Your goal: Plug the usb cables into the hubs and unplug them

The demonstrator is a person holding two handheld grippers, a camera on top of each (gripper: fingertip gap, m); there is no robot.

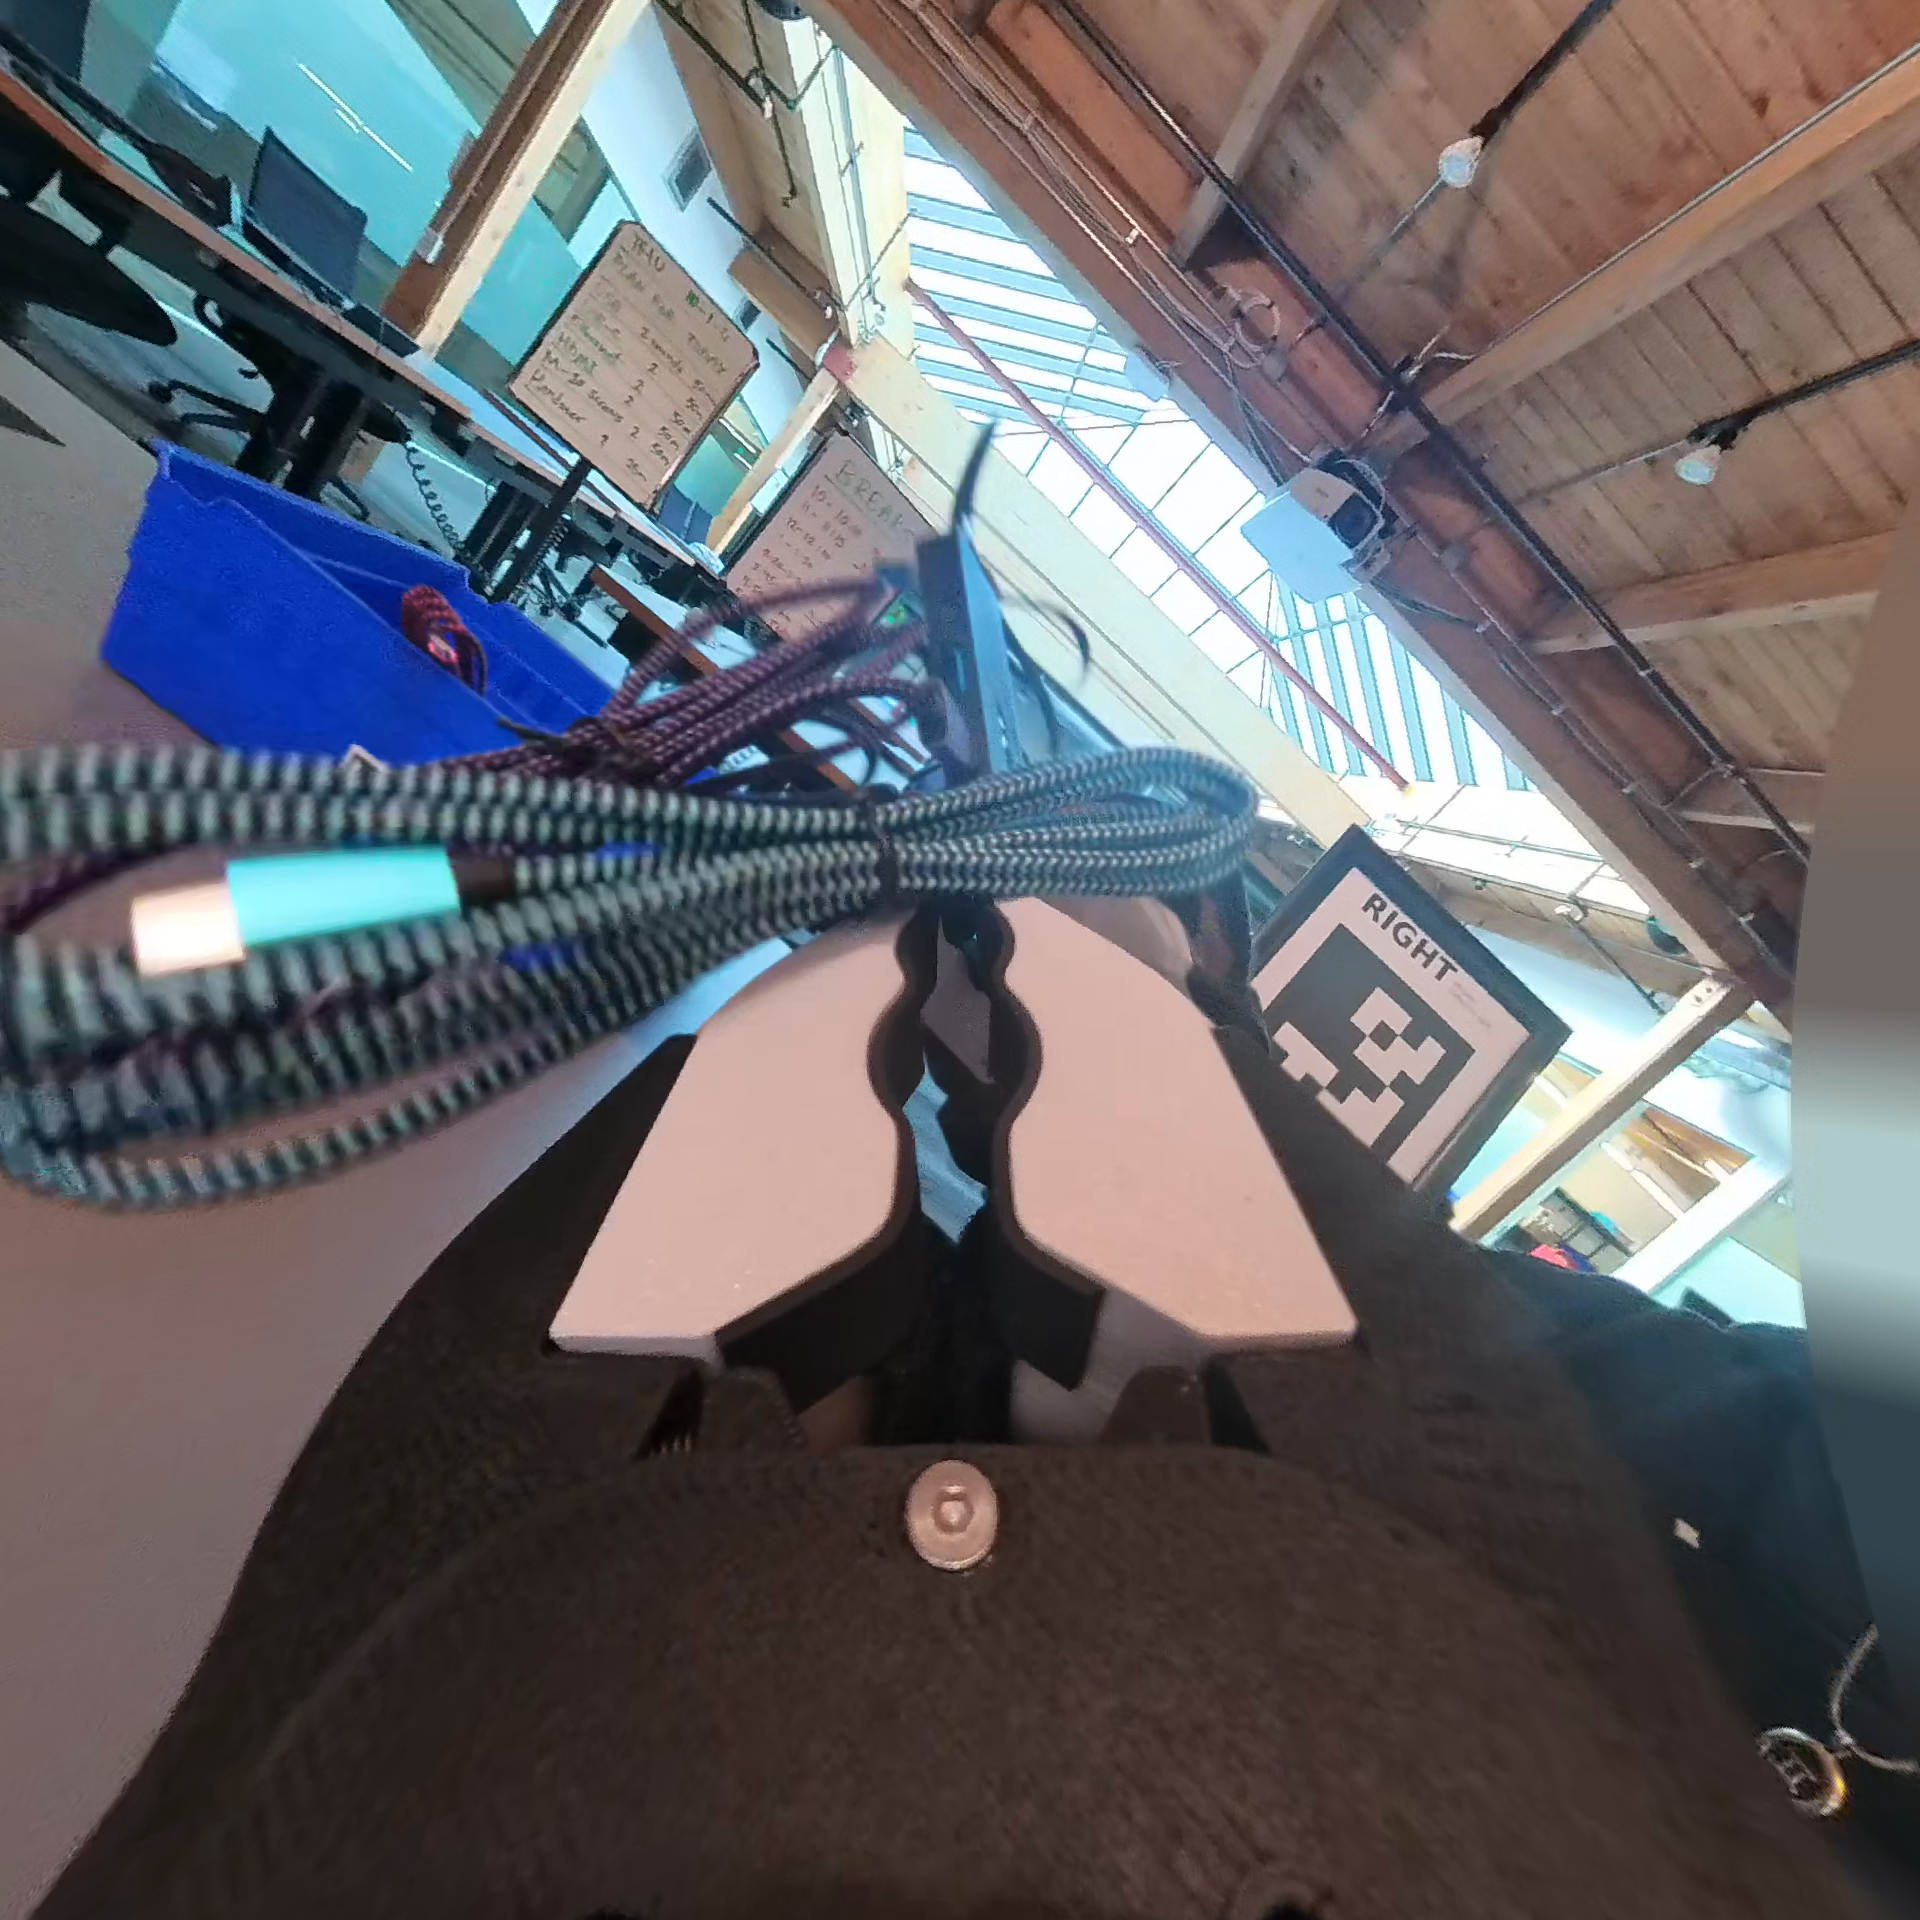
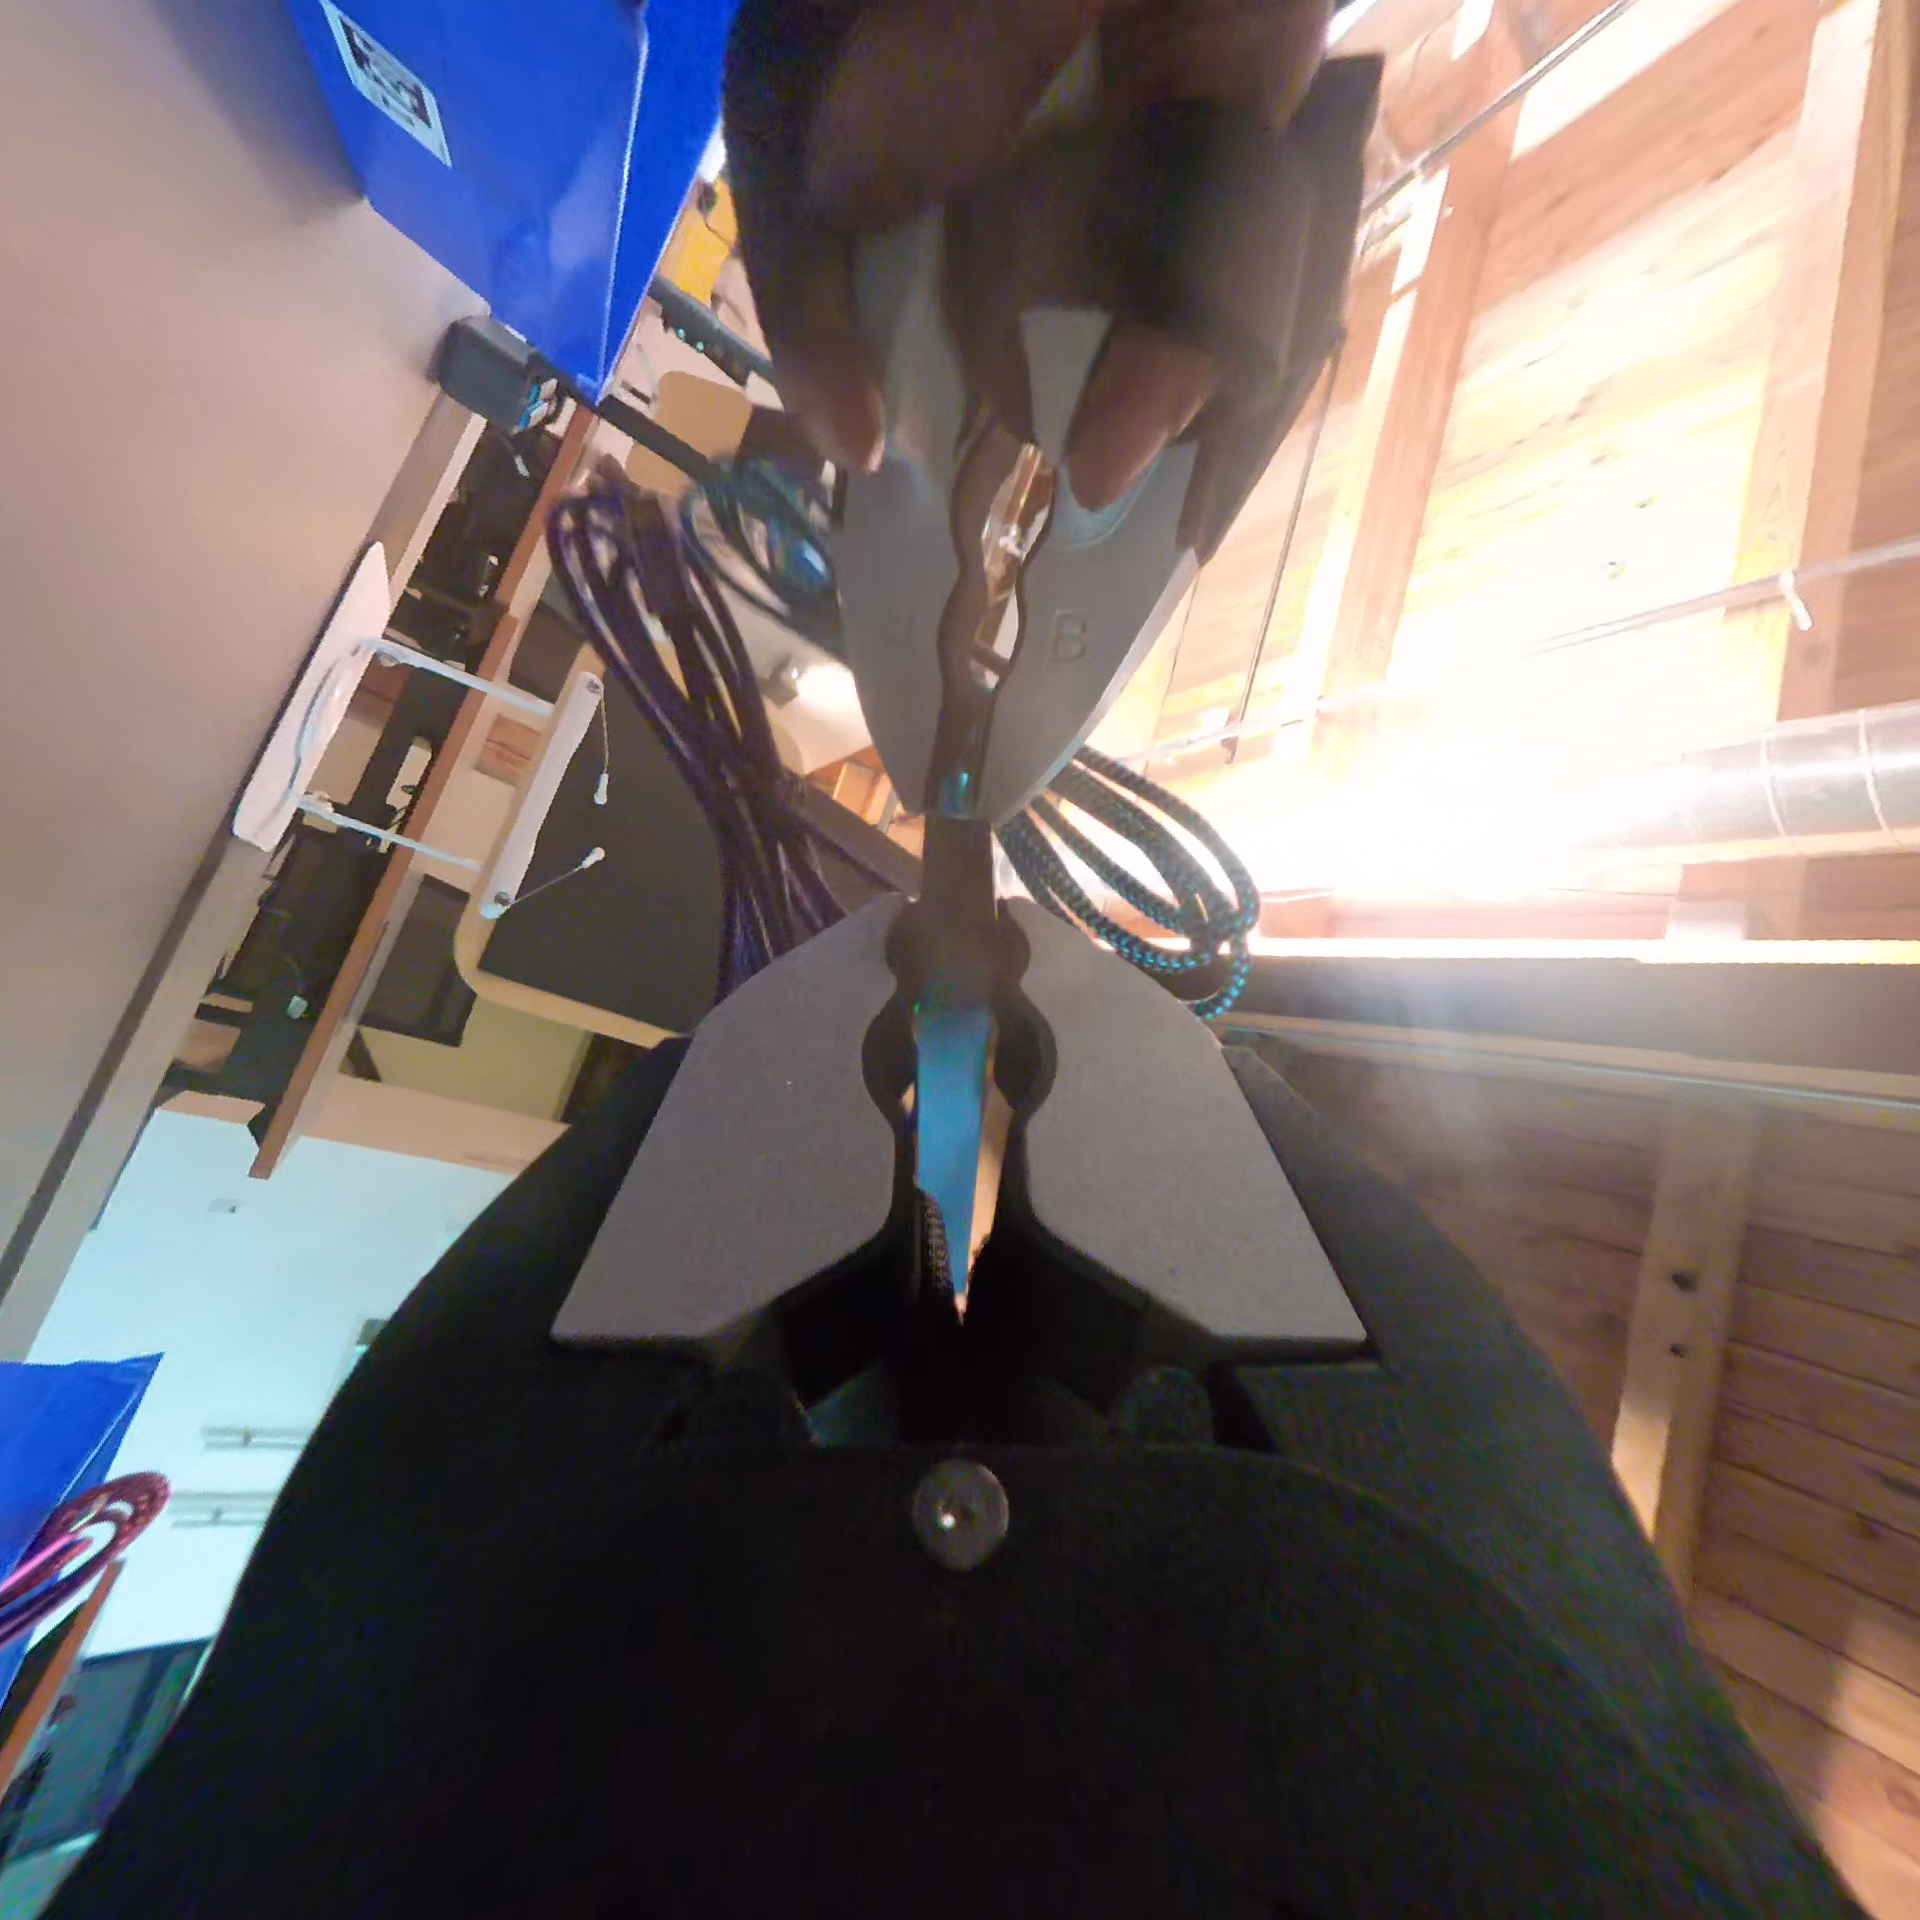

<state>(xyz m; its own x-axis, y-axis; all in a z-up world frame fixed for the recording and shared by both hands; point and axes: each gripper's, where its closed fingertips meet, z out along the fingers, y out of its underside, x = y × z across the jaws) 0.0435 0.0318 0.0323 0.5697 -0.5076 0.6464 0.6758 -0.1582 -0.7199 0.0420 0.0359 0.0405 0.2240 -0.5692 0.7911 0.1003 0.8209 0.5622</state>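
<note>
My left gripper is shut on a dark cable end at its tips. A tied bundle of black-and-white braided cable hangs across its tips to the left, with a loose teal connector and metal plug. A purple braided bundle hangs behind. My right gripper is shut on a teal connector, tip to tip with the left gripper, which a hand holds. A metal plug shows between the left fingers. Braided cable loops hang beside them.
A blue bin on the pale table holds a red braided cable. It also shows in the right wrist view, with a small dark box beside it. The right gripper's marker plate is close. My two grippers' fingertips are within a few centimetres of each other.
</note>
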